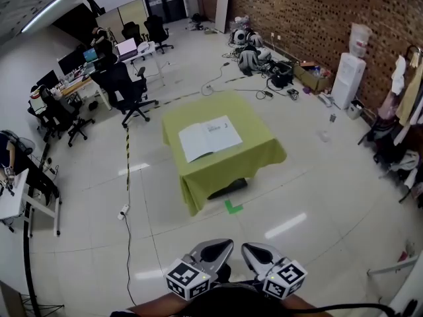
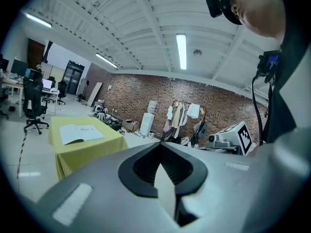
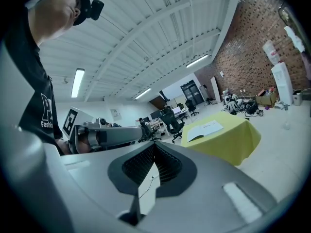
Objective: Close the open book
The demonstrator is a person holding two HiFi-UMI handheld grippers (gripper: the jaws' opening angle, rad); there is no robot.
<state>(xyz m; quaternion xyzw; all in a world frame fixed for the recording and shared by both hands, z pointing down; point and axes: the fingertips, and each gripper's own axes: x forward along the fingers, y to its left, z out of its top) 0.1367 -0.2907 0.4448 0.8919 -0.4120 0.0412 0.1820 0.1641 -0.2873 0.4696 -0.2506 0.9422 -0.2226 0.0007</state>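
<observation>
Item: book (image 1: 210,137), open, pages up, lying flat near the middle of the table (image 1: 254,157). I see nothing else on the table top. Item: table, square, draped in a yellow-green cloth that hangs down its sides, standing alone on the pale tiled floor (image 1: 317,197), well apart from me and from both tools. Item: left tool (image 1: 215,251), held low and close to the body at the bottom of the head view, marker cube (image 1: 187,279) toward the camera; its own view shows the jaw tips meeting with nothing between them, and the book (image 2: 80,133) far off to the left on the table (image 2: 92,147). Item: right tool (image 1: 261,253), just beside the left one and likewise drawn in close; jaw tips together, empty (only floor shows through the slit behind the tips), with the book (image 3: 205,129) and table (image 3: 233,137) small in the distance at right. Item: green tape mark (image 1: 232,207) on the floor at the near foot of the table. Item: black chair (image 1: 129,88), beyond the table's left side. Item: water dispenser (image 1: 347,78), white, against the brick wall (image 1: 310,12) at right.
</observation>
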